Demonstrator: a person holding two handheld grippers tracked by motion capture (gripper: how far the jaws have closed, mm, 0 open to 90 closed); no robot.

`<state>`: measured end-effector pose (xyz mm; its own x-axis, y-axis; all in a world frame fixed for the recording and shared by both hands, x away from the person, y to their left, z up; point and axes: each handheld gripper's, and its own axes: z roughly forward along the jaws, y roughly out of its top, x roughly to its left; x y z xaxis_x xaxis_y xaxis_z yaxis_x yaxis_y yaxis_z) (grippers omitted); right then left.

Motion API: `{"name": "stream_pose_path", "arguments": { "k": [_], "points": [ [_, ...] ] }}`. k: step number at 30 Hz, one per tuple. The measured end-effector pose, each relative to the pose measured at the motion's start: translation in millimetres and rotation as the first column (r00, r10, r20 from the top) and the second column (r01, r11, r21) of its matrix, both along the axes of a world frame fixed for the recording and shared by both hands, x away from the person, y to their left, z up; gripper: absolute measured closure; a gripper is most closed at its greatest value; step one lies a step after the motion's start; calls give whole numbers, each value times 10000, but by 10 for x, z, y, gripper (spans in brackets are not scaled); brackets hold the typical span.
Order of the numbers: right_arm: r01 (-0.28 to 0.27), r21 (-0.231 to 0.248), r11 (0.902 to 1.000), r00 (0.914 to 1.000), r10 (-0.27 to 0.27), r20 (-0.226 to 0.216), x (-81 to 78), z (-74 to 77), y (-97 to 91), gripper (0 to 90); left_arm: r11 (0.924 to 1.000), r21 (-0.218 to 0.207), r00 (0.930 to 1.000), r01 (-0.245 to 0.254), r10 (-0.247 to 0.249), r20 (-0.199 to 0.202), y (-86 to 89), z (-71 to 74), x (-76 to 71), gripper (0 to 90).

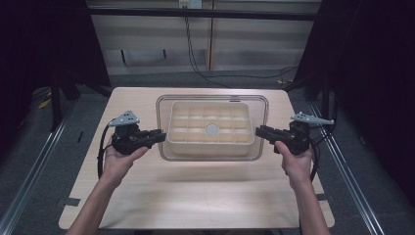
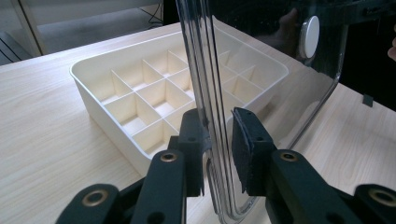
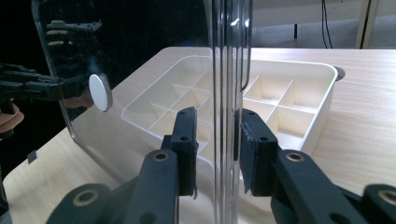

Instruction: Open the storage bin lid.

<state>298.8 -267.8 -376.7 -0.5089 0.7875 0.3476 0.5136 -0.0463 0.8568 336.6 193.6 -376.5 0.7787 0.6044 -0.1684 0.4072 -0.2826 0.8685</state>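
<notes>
I have the clear lid (image 1: 164,128) at the centre of the high view, held over the divided tray (image 1: 211,143) on the table (image 1: 195,196). My left hand-held gripper (image 1: 159,135) pinches the lid's left rim and my right hand-held gripper (image 1: 260,130) pinches its right rim. In both gripper views the rim sits edge-on between the pads (image 2: 245,149), a thin slick hold. If one side slackens or I raise the ends unevenly, I judge the lid could twist, slip out and knock the tray sideways.
</notes>
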Motion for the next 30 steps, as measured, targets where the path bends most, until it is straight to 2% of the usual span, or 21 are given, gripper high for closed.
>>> {"name": "stream_pose_path", "arguments": {
  "k": [4,5,8,13,17,19,25,27,30],
  "points": [
    [25,-98,9999,10000,-26,-59,-30,-17,25,703,10000,42,9999,62,-62,-106,10,-25,-21,744],
    [27,-85,10000,9999,-28,-112,-38,-20,27,704,9999,84,9997,84,-82,-242,14,-50,-24,744],
    [-65,-44,10000,9999,64,-85,-66,-27,32,707,9999,71,9997,110,-109,-239,27,-61,-35,744],
    [-239,-150,9996,9996,242,166,-142,12,46,718,9999,52,9994,114,-112,-314,52,-103,-97,743],
    [-206,-202,9996,9998,207,49,-169,-5,52,719,9998,154,9991,101,-95,-422,41,-166,-132,743],
    [-191,-181,9997,9997,189,-125,-183,-62,47,717,9998,173,9987,99,-91,-508,32,-217,-177,743],
    [-260,-229,9994,9990,251,-359,-245,-135,50,716,9991,378,9983,169,-148,-567,39,-245,-235,742],
    [-277,-186,9994,9989,270,-383,-269,-142,56,716,9994,310,9980,179,-159,-619,47,-260,-270,742],
    [-330,-265,9991,9988,320,-383,-305,-158,56,716,9988,443,9978,211,-183,-631,46,-271,-305,741]
  ]
}}
